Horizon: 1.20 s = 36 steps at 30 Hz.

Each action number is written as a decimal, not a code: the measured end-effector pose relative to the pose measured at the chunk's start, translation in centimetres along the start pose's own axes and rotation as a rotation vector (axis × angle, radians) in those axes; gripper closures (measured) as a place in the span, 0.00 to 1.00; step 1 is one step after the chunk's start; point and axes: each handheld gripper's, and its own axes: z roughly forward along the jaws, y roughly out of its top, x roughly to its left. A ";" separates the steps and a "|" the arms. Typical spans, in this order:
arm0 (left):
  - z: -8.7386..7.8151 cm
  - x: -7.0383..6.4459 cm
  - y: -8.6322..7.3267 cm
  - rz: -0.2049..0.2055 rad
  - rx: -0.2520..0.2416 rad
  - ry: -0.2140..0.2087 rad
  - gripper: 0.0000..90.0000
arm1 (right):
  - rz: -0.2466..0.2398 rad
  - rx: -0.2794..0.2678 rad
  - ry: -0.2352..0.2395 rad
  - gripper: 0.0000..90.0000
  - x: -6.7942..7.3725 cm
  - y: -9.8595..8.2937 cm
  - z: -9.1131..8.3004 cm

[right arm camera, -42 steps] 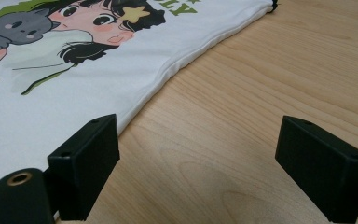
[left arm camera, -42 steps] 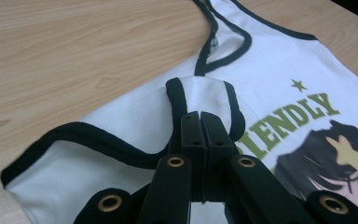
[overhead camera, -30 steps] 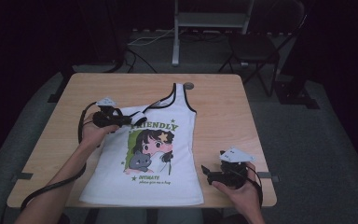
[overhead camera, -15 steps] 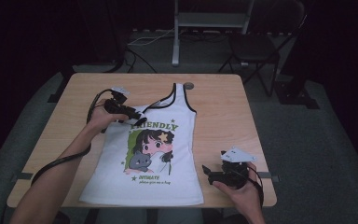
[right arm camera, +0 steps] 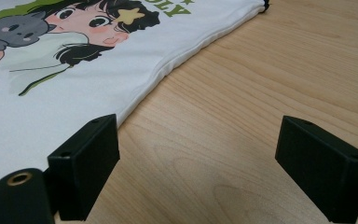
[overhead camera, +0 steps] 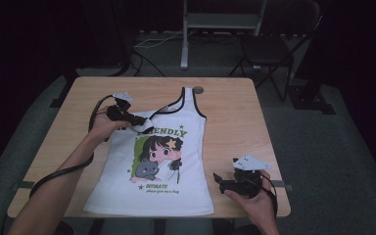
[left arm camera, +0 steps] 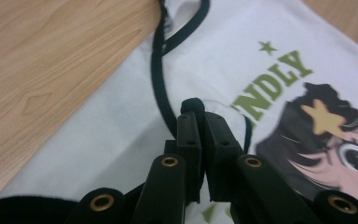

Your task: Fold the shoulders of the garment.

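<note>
Left gripper (overhead camera: pixel 139 121) clamped tight on black-trimmed strap of white printed cotton tank top (overhead camera: pixel 159 166), folded onto the chest. Right gripper (overhead camera: pixel 219 178) wide open, holding nothing, low over light wooden table (overhead camera: pixel 235 117) just beside the top's side hem.

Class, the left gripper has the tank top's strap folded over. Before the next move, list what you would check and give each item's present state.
1. Left gripper shut on the tank top strap: ok.
2. Right gripper open and ready: ok.
3. Right gripper reaches the hem: not ok; it rests on the table beside the shirt.
4. Rest of shirt lies flat: ok.
5. Both fabric layers pinched: cannot tell.
</note>
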 end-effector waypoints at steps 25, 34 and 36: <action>-2.7 -4.1 -5.8 0.170 0.093 -0.075 0.77 | -0.015 0.005 0.006 0.15 0.4 0.1 0.3; -5.5 -1.3 -3.5 0.023 -0.069 0.003 0.56 | -0.008 0.004 0.004 0.15 0.3 0.1 0.3; -4.9 -1.3 -2.7 0.030 -0.048 0.043 0.53 | -0.009 0.004 0.005 0.15 0.3 0.1 0.3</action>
